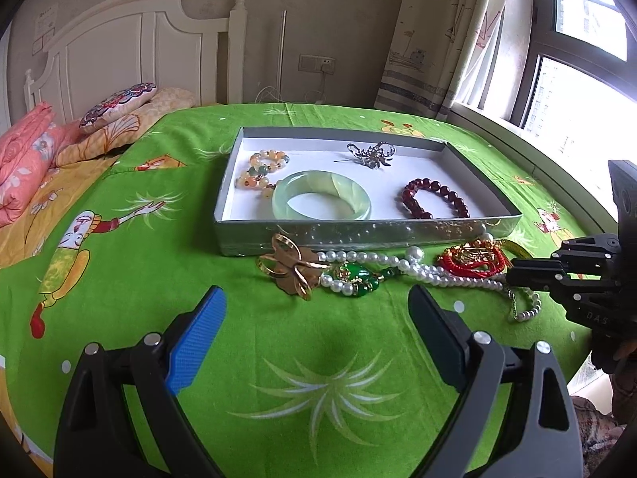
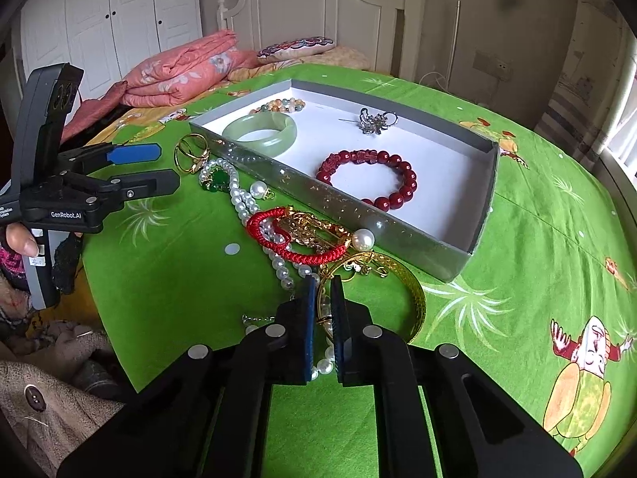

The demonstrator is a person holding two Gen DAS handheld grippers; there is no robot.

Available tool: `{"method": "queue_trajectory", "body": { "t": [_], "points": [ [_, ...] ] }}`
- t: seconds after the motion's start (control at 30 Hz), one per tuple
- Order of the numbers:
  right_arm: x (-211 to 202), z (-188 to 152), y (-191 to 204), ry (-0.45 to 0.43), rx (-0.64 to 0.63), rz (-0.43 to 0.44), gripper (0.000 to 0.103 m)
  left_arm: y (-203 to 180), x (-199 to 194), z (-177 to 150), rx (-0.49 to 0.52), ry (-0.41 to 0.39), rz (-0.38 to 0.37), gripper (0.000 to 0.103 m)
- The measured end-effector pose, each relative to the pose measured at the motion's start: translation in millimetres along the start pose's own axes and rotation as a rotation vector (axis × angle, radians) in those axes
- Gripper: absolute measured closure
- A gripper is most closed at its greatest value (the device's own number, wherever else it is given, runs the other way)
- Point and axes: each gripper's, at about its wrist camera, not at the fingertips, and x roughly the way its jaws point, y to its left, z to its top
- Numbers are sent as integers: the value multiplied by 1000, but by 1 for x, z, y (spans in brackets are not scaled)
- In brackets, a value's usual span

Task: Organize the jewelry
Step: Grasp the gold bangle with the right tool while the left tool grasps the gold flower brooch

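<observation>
Right hand-held gripper [image 2: 321, 314] nearly closed, pads pinching rim of gold metal bangle [image 2: 414, 298] on green bedspread [image 2: 537, 239]. Left hand-held gripper [image 1: 316, 342] wide open, empty. Shallow grey box [image 1: 358, 235] holds pale green jade bangle [image 1: 320, 195] and dark red bead bracelet [image 1: 434, 199].

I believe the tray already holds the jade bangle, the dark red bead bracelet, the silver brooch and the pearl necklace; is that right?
Not quite: the pearl necklace lies outside the tray, on the green cloth in front of it. The left wrist view shows this plainly. The jade bangle, dark red bead bracelet and silver brooch are inside, along with a pale multicoloured bead bracelet.
</observation>
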Motion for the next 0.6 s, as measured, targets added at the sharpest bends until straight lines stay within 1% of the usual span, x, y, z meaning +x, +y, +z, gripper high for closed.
{"method": "queue_trajectory", "body": {
  "t": [0.1, 0.27, 0.4, 0.5, 0.53, 0.6],
  "points": [
    [-3, 0, -2, -16, 14, -17, 94, 4, 0, 1, -31, -1, -2, 12],
    [-8, 0, -11, -46, 60, -26, 94, 14, 0, 8, -92, 7, -12, 26],
    [-9, 1, -11, -52, 64, -27, 94, 16, 6, 15, -121, 11, -19, 30],
    [-11, 0, -13, -58, 72, -26, 94, 14, 14, 21, -124, 28, -1, 40],
    [-10, 1, -14, -60, 77, -26, 94, 14, 18, 23, -126, 41, -5, 45],
    [-10, 1, -14, -61, 81, -22, 94, 14, 24, 24, -126, 64, 2, 49]
  ]
}}
